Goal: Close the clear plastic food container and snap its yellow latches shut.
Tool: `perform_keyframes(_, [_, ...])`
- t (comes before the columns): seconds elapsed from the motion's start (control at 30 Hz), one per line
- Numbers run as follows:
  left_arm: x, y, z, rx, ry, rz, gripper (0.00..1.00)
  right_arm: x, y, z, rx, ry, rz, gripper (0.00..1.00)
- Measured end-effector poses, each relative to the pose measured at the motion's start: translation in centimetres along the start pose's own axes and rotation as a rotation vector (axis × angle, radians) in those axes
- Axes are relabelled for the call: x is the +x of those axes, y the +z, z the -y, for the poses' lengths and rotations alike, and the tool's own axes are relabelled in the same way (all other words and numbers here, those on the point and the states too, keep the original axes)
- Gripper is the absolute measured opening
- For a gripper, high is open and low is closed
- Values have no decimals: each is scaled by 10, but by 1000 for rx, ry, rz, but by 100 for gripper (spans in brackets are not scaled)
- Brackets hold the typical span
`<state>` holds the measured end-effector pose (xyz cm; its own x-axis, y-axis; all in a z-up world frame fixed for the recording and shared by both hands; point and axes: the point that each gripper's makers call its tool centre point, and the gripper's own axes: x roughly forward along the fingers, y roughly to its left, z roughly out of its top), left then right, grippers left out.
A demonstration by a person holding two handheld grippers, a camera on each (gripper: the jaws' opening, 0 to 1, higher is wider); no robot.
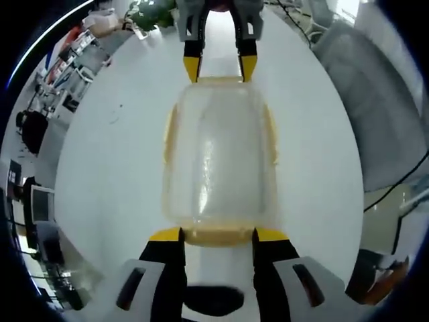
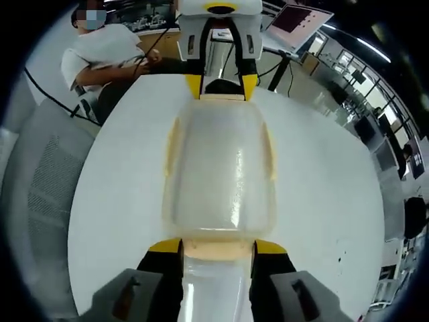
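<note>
The container (image 1: pixel 220 161) lies lengthwise between the grippers, lid on. The left gripper (image 1: pixel 218 235) straddles one end latch, jaws spread; the right gripper (image 2: pixel 218 247) likewise straddles the opposite latch (neither visibly pinching)

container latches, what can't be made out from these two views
- Clear plastic food container: in the left gripper view, whether its near end latch is snapped; it sits between the left hand-held gripper tips, lid glare blurs it.
- Right gripper view: same for the latch at the right hand-held gripper.
- Side latches: seen edge-on, state unclear.
- Container contents: haze hides them.
</note>
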<state>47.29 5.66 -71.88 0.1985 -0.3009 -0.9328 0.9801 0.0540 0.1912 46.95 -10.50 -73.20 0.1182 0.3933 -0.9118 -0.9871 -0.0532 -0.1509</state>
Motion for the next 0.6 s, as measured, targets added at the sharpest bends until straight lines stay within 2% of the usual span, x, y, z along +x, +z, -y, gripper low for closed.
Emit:
perform_keyframes(0.27, [1, 15, 0, 13, 12, 6, 36, -12, -12, -1, -6, -18, -4, 36])
perform_keyframes(0.6, [0, 43, -1, 16, 30, 29, 36, -31, -31, 1, -17, -42, -15, 36])
